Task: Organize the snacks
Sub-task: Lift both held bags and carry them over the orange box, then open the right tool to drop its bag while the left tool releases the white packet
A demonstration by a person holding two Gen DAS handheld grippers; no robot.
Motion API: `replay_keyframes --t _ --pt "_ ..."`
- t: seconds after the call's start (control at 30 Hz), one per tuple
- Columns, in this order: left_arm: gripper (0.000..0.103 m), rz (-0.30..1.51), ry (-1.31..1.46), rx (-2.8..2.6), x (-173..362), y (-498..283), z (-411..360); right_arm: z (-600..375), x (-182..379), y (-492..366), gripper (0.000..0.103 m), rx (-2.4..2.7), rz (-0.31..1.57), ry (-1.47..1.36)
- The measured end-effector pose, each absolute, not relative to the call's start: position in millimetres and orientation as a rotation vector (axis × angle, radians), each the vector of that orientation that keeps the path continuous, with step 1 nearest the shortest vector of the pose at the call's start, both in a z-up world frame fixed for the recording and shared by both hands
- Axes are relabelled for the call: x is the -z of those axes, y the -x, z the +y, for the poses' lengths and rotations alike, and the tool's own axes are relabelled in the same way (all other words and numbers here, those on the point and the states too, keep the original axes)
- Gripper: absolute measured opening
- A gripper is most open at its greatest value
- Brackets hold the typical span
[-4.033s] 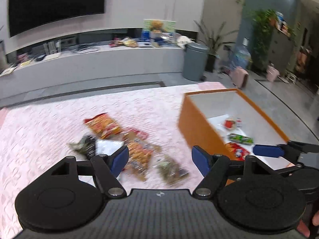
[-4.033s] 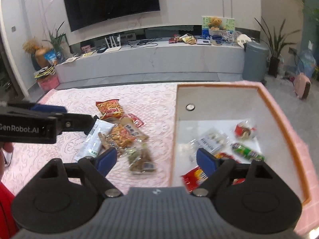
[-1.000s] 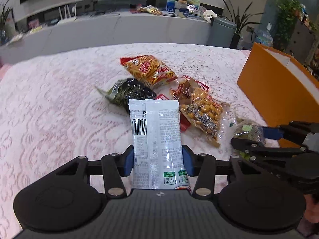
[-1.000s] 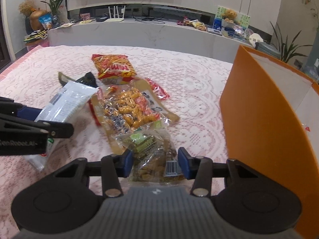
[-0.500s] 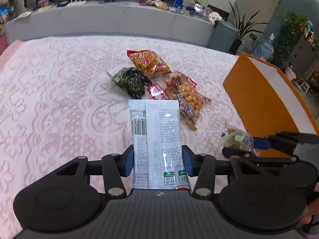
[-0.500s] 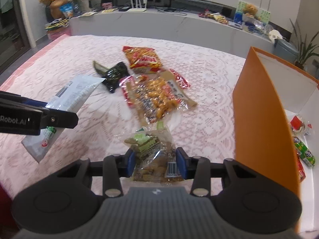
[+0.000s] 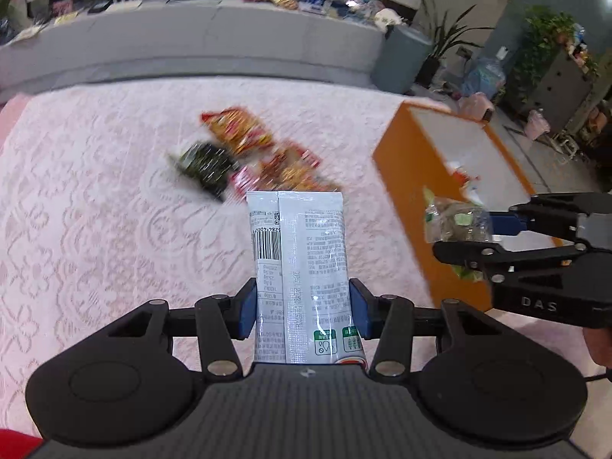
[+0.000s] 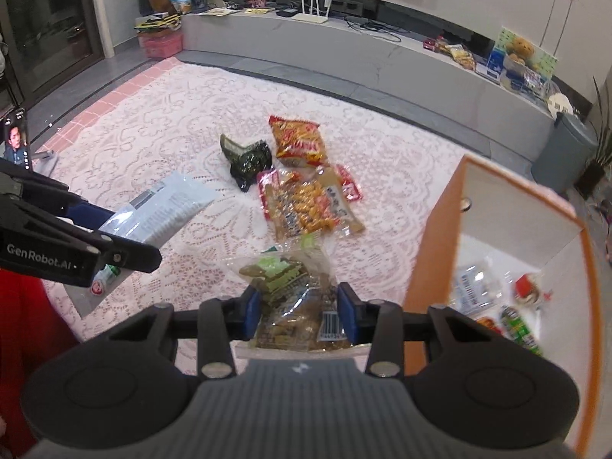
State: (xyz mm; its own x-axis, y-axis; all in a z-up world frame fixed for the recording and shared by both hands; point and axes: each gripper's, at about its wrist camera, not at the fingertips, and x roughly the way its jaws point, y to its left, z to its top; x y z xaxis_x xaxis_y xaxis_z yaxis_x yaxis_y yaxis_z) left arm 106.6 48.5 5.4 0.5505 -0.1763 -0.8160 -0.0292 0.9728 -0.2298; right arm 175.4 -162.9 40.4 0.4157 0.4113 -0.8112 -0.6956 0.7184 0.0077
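Observation:
My left gripper [image 7: 302, 311] is shut on a white flat snack pouch [image 7: 302, 252], held in the air above the pink lace cloth; the left gripper [image 8: 91, 237] also shows at the left of the right wrist view. My right gripper [image 8: 300, 315] is shut on a clear bag of brown and green snacks [image 8: 292, 290], lifted off the cloth beside the orange box [image 8: 428, 252]. In the left wrist view the right gripper [image 7: 493, 237] hangs in front of the orange box [image 7: 405, 183] with the clear bag [image 7: 455, 222]. An orange-red chip bag [image 8: 298, 141], a dark green packet [image 8: 248, 160] and a clear bag of orange snacks [image 8: 310, 206] lie on the cloth.
The box's white inside [image 8: 508, 244] holds several small snacks [image 8: 516, 325]. A low grey counter [image 8: 382, 53] runs along the far side, with a grey bin [image 8: 566, 149] at its right end. A phone [image 8: 15, 141] stands at the far left. A red sleeve [image 8: 23, 325] is at the lower left.
Both grippers have risen with their packets, and the table looks farther away. The right gripper's clear bag has come off the cloth and moved toward the box, whose inside now shows.

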Motion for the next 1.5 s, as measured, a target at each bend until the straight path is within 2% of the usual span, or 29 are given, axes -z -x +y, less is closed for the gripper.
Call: replay_keyframes --t 0.3,0.5,0.87,1.5 --pt "0.055 0.927 0.182 0.184 -49.2 -134.9 -14.4 -212.0 -72.6 -198.5 0.040 -0.645 0.888 0.406" --pt "0.055 0.960 0.149 0.277 -53.0 -160.8 -63.5 -250.7 -75.4 -215.3 0.040 -0.583 0.916 0.471" --pt "0.055 1.131 0.125 0.355 -12.5 -217.4 -132.3 -299.0 -47.9 -242.2 0.040 -0.603 1.006 0.598" --pt "0.055 1.300 0.015 0.387 51.0 -268.5 -180.2 -314.5 12.8 -283.3 0.040 -0.736 1.113 0.708"
